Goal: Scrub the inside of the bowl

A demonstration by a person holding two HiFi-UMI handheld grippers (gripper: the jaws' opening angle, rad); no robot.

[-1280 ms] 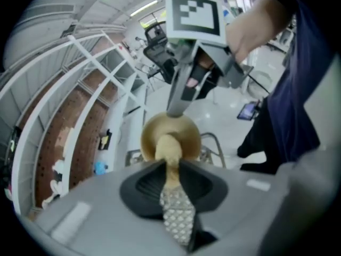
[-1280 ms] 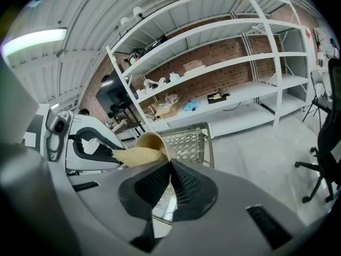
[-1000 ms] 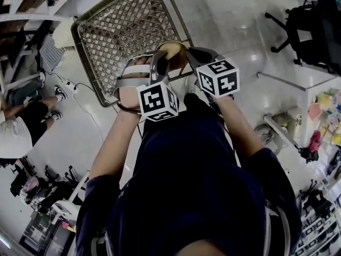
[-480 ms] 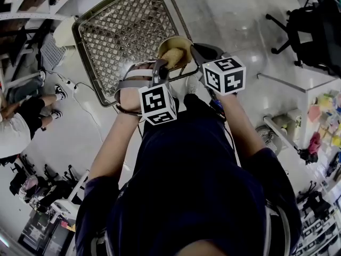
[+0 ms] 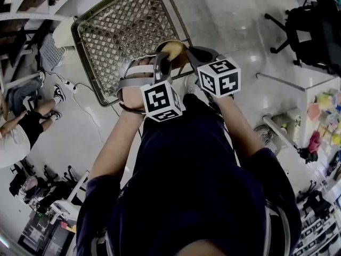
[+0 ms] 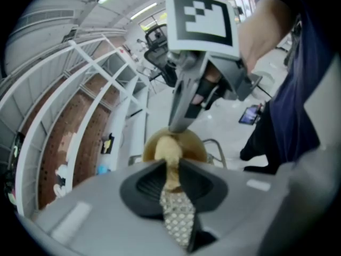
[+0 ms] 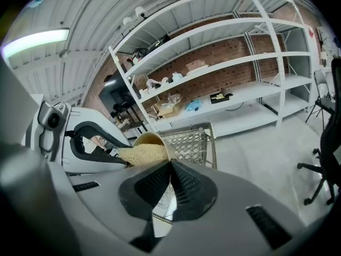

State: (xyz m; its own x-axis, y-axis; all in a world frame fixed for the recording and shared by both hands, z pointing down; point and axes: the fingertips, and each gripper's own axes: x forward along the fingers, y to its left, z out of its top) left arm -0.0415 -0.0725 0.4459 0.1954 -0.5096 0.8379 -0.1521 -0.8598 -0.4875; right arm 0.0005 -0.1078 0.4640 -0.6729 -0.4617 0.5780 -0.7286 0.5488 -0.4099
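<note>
Because the bowl [image 7: 151,138] has nothing under it to rest on, I hold it up in the air in front of me, above the near edge of the mesh basket [image 5: 122,31] that stands on the floor. My right hand-held gripper [image 7: 170,168] has its jaws pinched almost fully together on the thin rim. That gives me a firm hold on the wall and leaves the mouth of the bowl unblocked. The bowl is tipped so that its opening faces my other tool.

My left hand-held gripper [image 6: 171,174] is clamped tight on a yellowish sponge [image 6: 167,152], with much of the sponge sticking out past the jaw tips. That free end sits inside the bowl and looks pressed against the inner wall. Gripping the sponge by its back end lets the soft part reach in while the hard jaws stay near the rim.

I judge the scrubbing to be under way. What it calls for next is rubbing round the inside while the right grip resists twisting. A slip at that thin rim seems the main risk.
</note>
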